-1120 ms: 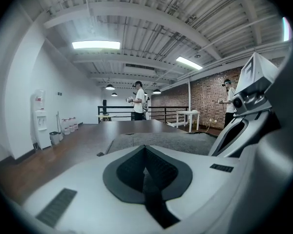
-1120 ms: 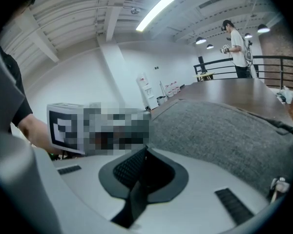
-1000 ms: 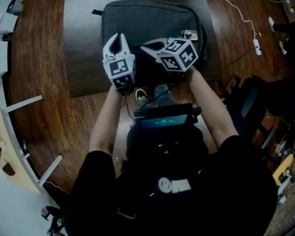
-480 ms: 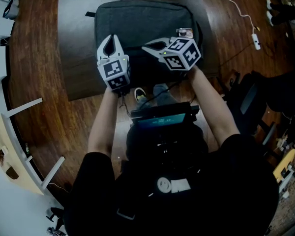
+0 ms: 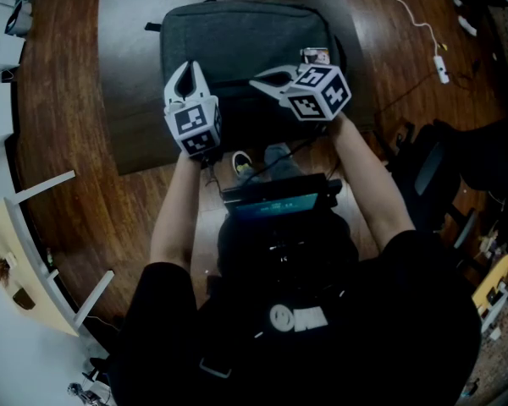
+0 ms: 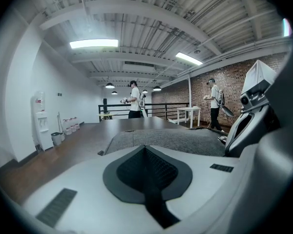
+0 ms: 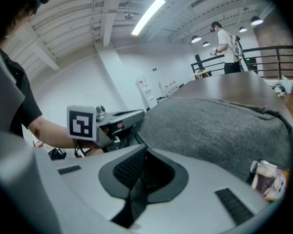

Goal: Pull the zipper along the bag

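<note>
A grey fabric bag [image 5: 245, 36] lies flat on the dark table [image 5: 131, 74]. My left gripper [image 5: 189, 68] is shut and hovers over the bag's near left part, pointing away from me. My right gripper [image 5: 261, 80] is also shut; it points leftward over the bag's near edge, close beside the left one. In the left gripper view the pads [image 6: 145, 150] meet with nothing between them, and the bag [image 6: 180, 140] spreads out ahead. In the right gripper view the jaws meet at the right gripper [image 7: 145, 152] with no zipper pull visible in them; the bag [image 7: 224, 126] and the left gripper [image 7: 112, 123] lie beyond.
A small picture tag [image 5: 315, 56] hangs at the bag's right corner, also shown as the tag [image 7: 268, 179]. A white cable [image 5: 411, 19] runs over the wooden floor at right. White frame legs [image 5: 34, 189] stand at left. Two people [image 6: 134, 99] stand far off by a railing.
My right gripper has slid a little to the right along the bag's near edge, still shut. The left gripper has stayed where it was over the bag.
</note>
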Action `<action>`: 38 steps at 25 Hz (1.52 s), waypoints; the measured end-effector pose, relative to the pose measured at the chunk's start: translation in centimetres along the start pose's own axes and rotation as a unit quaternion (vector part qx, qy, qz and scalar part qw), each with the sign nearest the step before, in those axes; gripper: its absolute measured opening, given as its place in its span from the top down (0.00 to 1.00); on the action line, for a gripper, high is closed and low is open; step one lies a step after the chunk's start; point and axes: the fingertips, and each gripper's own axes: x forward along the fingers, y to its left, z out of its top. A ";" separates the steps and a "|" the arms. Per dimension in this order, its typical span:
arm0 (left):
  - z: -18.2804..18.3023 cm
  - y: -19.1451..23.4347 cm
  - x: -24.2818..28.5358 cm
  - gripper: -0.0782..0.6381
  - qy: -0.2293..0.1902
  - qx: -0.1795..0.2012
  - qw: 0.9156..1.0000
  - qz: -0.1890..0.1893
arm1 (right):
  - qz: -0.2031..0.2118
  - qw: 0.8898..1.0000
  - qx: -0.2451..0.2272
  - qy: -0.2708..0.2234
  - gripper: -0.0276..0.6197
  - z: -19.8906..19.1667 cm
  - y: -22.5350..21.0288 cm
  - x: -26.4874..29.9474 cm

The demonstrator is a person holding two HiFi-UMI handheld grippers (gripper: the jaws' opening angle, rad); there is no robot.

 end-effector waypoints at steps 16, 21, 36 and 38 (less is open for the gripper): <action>-0.2 -0.2 0.0 0.89 0.005 0.004 1.000 -0.003 | -0.006 1.000 0.020 -0.005 0.93 -1.7 -1.7 -2.8; -0.1 -0.2 0.1 0.89 0.005 0.003 1.000 -0.003 | -0.010 1.000 0.025 -0.005 0.93 -2.1 -2.3 -3.6; -0.3 0.0 0.2 0.89 0.005 0.004 1.000 -0.003 | -0.031 0.998 0.047 -0.006 0.93 -4.1 -4.6 -5.5; -0.3 0.0 0.2 0.89 0.006 0.004 1.000 -0.004 | -0.032 0.998 0.047 -0.006 0.93 -4.2 -4.8 -5.6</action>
